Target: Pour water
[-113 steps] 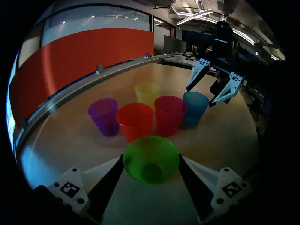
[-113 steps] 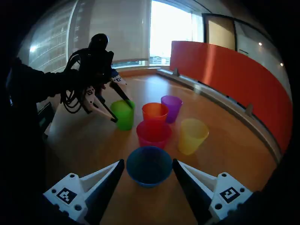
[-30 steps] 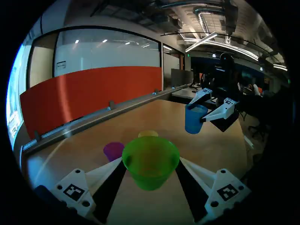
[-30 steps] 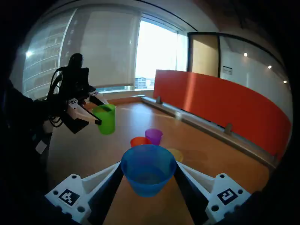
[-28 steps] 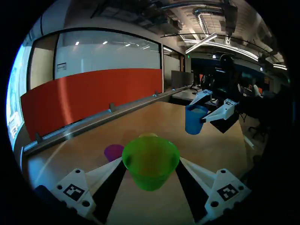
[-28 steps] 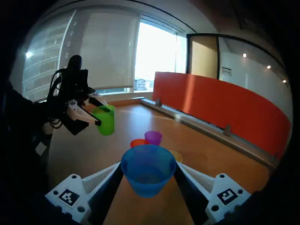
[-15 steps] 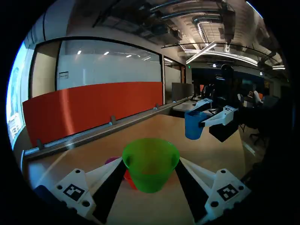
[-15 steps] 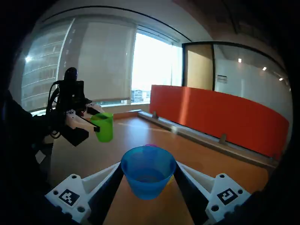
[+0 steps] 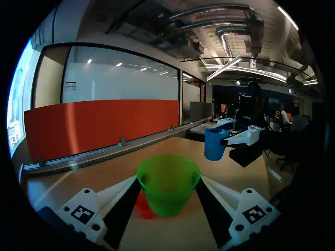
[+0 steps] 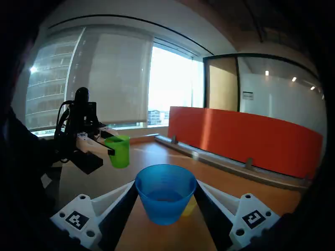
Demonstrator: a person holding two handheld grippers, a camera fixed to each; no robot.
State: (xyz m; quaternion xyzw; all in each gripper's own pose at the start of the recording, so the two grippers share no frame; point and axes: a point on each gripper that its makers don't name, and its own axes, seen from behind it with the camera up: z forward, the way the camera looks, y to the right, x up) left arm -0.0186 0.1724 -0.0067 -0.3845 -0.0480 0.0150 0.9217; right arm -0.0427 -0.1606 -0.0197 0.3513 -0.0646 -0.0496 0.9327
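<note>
Tabletop [image 9: 236,172], red cup [image 9: 144,208] beneath green cup [image 9: 168,184]

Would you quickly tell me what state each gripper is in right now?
Left gripper: closed, holding the green cup upright.
Right gripper: closed, holding the blue cup upright.

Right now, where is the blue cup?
The blue cup is clamped between the right gripper's fingers, held above the wooden table; in the left gripper view it hangs right of centre, beyond the green cup.
</note>
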